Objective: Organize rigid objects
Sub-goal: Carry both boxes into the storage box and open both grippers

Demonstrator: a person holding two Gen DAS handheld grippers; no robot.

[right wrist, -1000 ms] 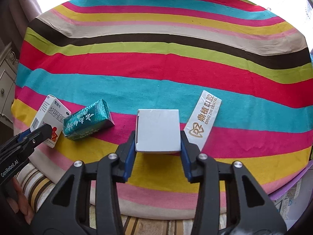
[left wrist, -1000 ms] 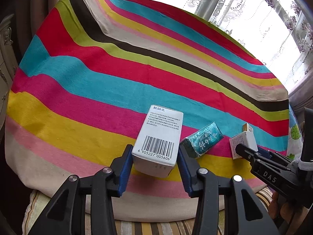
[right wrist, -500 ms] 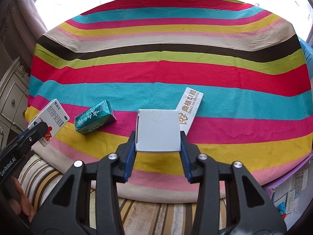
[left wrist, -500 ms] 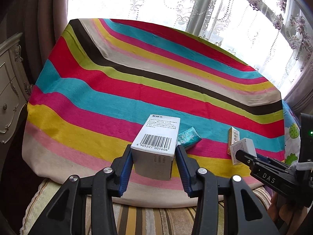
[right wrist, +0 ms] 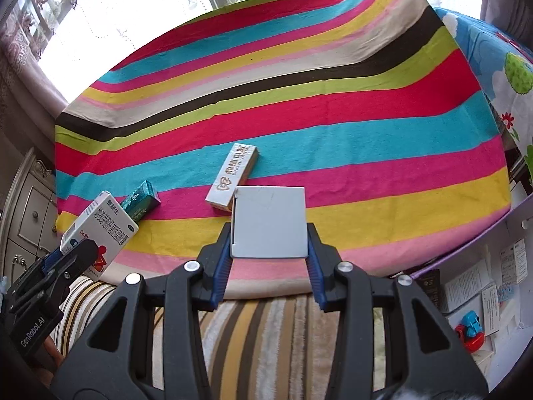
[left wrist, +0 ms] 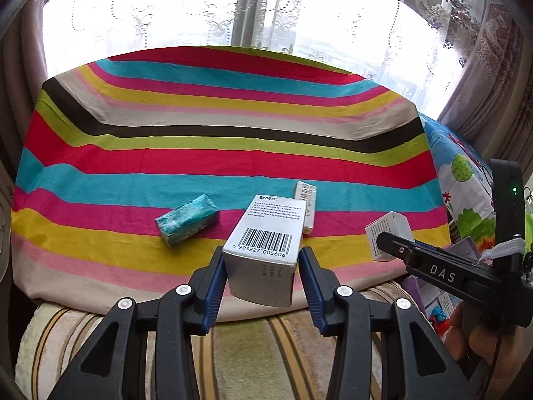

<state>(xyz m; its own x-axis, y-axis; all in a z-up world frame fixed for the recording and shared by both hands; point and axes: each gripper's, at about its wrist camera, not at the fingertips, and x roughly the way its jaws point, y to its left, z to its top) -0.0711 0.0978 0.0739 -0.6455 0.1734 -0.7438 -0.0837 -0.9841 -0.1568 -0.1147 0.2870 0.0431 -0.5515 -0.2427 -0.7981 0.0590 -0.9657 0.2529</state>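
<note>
Both our grippers have pulled back past the near edge of the striped cloth (left wrist: 233, 153) since a second ago, each still clamped on its box.

Our left gripper (left wrist: 261, 266) pinches a white barcode box (left wrist: 266, 233); our right gripper (right wrist: 269, 243) pinches a plain white box (right wrist: 269, 221). Two more boxes lie on the cloth near that edge: one teal box (left wrist: 186, 220), one long white box (right wrist: 233, 175). Only the right view shows the barcode box's red-printed face (right wrist: 100, 230).
</note>
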